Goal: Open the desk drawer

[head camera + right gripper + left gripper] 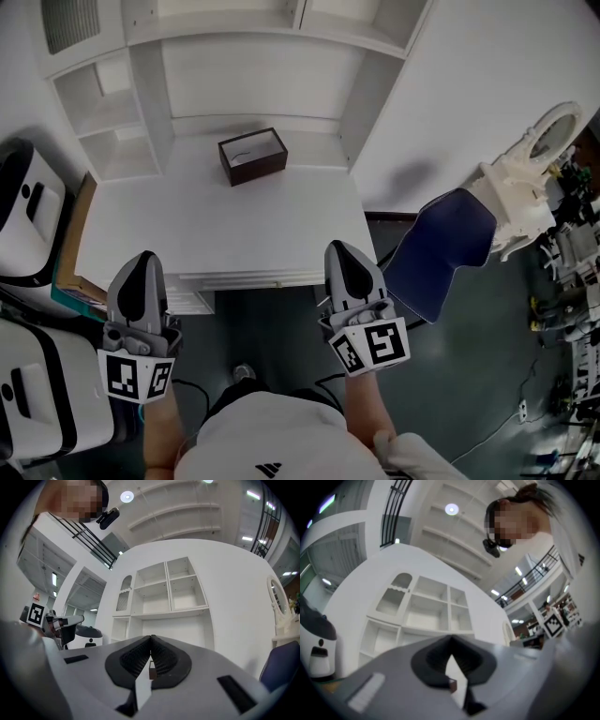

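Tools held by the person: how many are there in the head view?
2. The left tool hangs over the front left corner of the white desk; the right tool hangs over its front right corner. None seems hidden.

A box [252, 156] sat toward the back of the counter [216, 225], in front of the shelf unit [234, 56] that rose behind it. The drawer [248, 278] lay under the counter's front edge, between the left tool [142, 261] and the right tool [342, 251]. A chair [439, 251] stood to the counter's right.

No legible words, three-stripe logo [267, 470] on white shirt [281, 427]
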A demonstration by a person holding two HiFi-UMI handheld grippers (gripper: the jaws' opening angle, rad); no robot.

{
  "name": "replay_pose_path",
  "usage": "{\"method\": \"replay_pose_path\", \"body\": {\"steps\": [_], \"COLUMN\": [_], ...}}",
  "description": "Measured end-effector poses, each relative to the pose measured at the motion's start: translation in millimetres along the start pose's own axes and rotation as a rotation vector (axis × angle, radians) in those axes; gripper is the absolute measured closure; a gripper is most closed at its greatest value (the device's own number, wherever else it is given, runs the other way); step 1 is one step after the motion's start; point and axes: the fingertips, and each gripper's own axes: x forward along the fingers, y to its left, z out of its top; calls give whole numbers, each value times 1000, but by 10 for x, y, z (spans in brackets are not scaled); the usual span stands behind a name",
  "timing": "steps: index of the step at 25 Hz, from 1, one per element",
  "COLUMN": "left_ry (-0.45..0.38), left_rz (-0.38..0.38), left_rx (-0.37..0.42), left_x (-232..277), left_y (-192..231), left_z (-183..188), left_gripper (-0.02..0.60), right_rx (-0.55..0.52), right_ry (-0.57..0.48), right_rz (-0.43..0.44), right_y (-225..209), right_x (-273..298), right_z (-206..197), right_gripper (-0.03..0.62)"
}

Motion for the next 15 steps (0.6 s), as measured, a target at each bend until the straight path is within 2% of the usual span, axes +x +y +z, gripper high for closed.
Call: {"method": "replay_pose_path", "body": {"steps": [8, 15], "left_ry": [6, 25], "left_rz": [-29, -50], "left_rx": [-18, -50], "left_x": [154, 287], "left_y": [312, 435], "left_z": [-132, -327], "left_gripper": [575, 575], "right_rx": [44, 123], "right_ry": [45, 145], "right_rz": [-33, -55], "right_y": [72, 27], "right_x": [304, 463], "right_z": [-212, -649], "right_gripper": [603, 603]}}
